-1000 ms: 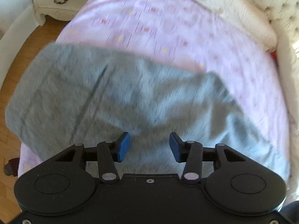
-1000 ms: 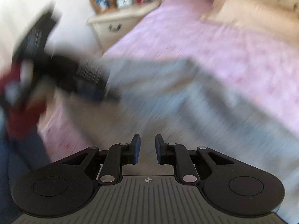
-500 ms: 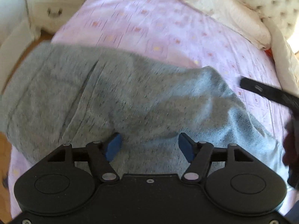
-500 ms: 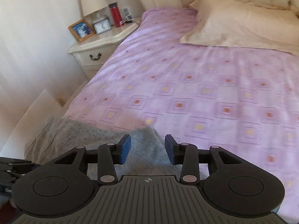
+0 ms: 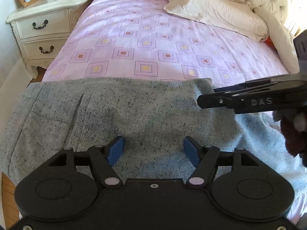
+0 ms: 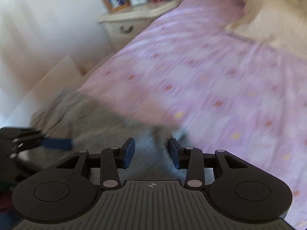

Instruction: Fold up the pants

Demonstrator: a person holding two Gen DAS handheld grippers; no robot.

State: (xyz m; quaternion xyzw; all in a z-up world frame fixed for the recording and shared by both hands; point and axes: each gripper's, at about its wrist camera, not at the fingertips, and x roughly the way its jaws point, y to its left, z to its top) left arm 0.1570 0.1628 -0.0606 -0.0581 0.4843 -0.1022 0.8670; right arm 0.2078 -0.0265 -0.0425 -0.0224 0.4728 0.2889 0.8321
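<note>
Since a second ago our right tool [image 6: 151, 153] swung across; both tools (left tool [image 5: 153, 151] too) gape empty above half-folded grey pants [image 5: 115, 115]; more folds remain.

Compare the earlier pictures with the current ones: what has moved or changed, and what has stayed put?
The left gripper has spread its jaws wider over the grey pants. The right gripper swung to the pants' far corner, jaws wider, nothing gripped. The pants stay on the pink bedspread; the pillow and nightstand are unmoved.
</note>
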